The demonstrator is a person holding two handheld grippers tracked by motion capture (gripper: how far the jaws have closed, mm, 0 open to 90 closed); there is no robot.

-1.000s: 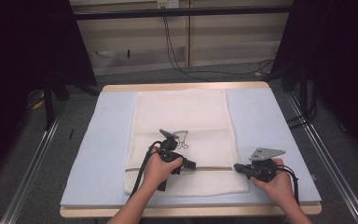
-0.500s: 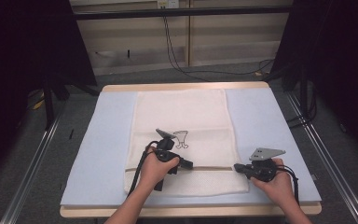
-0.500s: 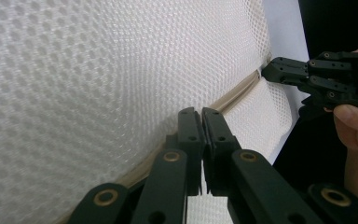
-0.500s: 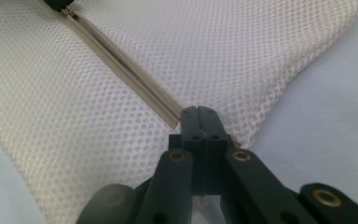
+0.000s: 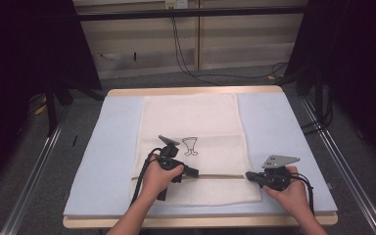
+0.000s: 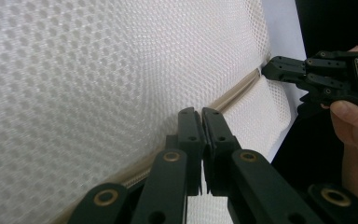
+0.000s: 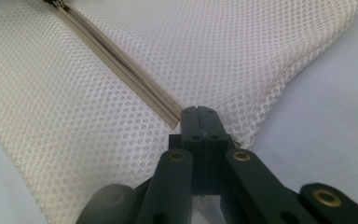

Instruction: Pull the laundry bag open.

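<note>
The left tongs (image 6: 201, 114) are pressed shut on the zipper (image 6: 235, 92) of the mesh laundry bag (image 5: 191, 132), partway along its line, apparently on the slider, though the jaws hide what they pinch. The right tongs (image 7: 198, 113) are closed on the bag's fabric at the zipper's end (image 7: 170, 117), at the bag's right side. The bag lies flat on the pale blue mat (image 5: 284, 127) in the middle of the table (image 5: 196, 91), its zipper running parallel to the near edge. Judging by the left tongs' spot, the zipper pull seems roughly half done, with the stretch toward the right tongs left. Both forearms come in low from the near edge, hands wrapped around the handles, tongs pointing toward each other.
</note>
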